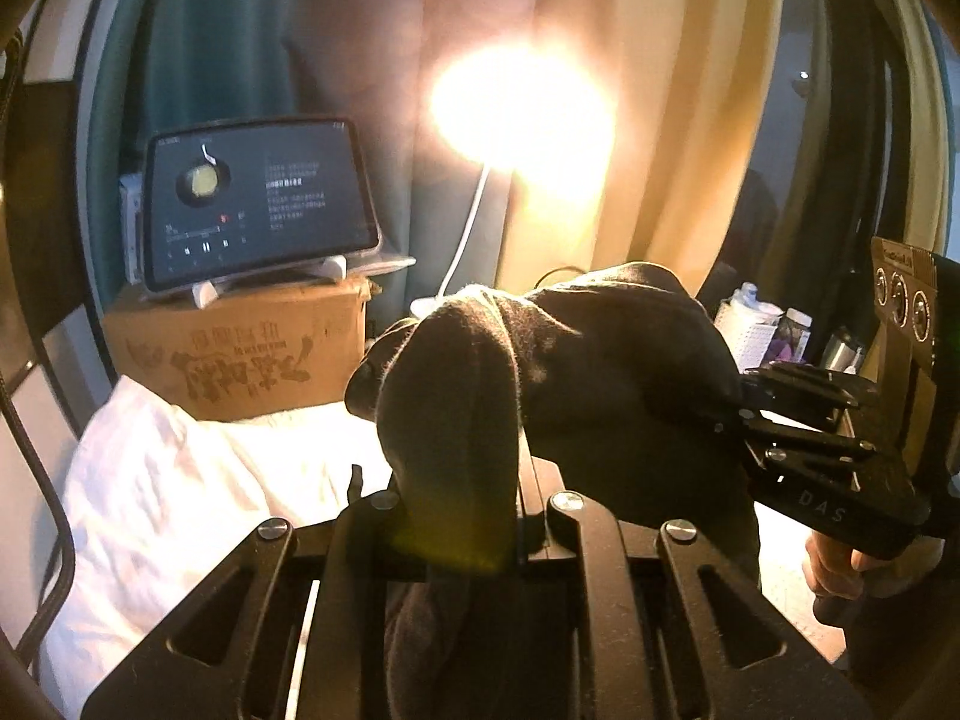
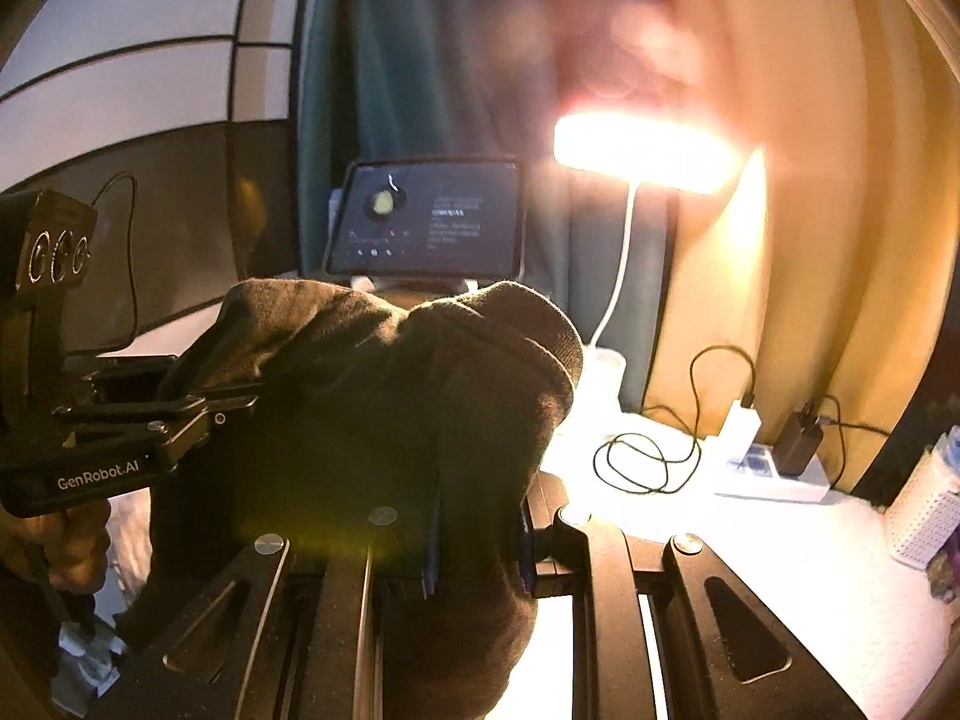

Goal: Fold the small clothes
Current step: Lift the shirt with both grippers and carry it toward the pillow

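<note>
A small dark brown garment (image 1: 576, 360) hangs in the air between both grippers, above the white cloth-covered table (image 1: 156, 480). My left gripper (image 1: 456, 516) is shut on one bunched end of it. My right gripper (image 1: 738, 414) comes in from the right and is shut on the other end. In the right wrist view the same garment (image 2: 372, 396) drapes over my right gripper (image 2: 474, 546), and my left gripper (image 2: 210, 405) pinches it from the left. The cloth hides most of the fingertips.
A tablet (image 1: 252, 204) on a stand sits on a cardboard box (image 1: 240, 354) at the back left. A lit desk lamp (image 2: 642, 150) stands behind. A power strip with chargers (image 2: 774, 468) and a black cable (image 2: 642, 456) lie at right, beside a white basket (image 2: 918, 510).
</note>
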The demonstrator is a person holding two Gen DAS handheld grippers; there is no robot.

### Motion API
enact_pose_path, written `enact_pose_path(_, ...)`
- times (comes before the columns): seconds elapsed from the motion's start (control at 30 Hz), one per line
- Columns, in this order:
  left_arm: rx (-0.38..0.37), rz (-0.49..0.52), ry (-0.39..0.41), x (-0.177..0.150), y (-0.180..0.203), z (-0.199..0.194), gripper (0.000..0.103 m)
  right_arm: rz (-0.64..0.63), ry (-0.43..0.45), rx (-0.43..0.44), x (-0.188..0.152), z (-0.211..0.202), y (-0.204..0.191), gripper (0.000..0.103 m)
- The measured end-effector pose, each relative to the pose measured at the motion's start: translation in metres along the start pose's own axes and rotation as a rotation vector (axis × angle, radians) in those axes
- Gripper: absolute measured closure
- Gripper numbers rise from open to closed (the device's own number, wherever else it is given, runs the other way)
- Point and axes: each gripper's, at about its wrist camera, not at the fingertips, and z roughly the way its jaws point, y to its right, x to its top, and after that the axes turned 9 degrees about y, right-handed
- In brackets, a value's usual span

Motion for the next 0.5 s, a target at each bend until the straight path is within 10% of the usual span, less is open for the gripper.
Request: enact_pose_path(0.5,0.008,-0.077,-0.167,-0.038,-0.033,0.077,0.088,0.042,-0.184,0.021,-0.052,0.087,0.027,0.084)
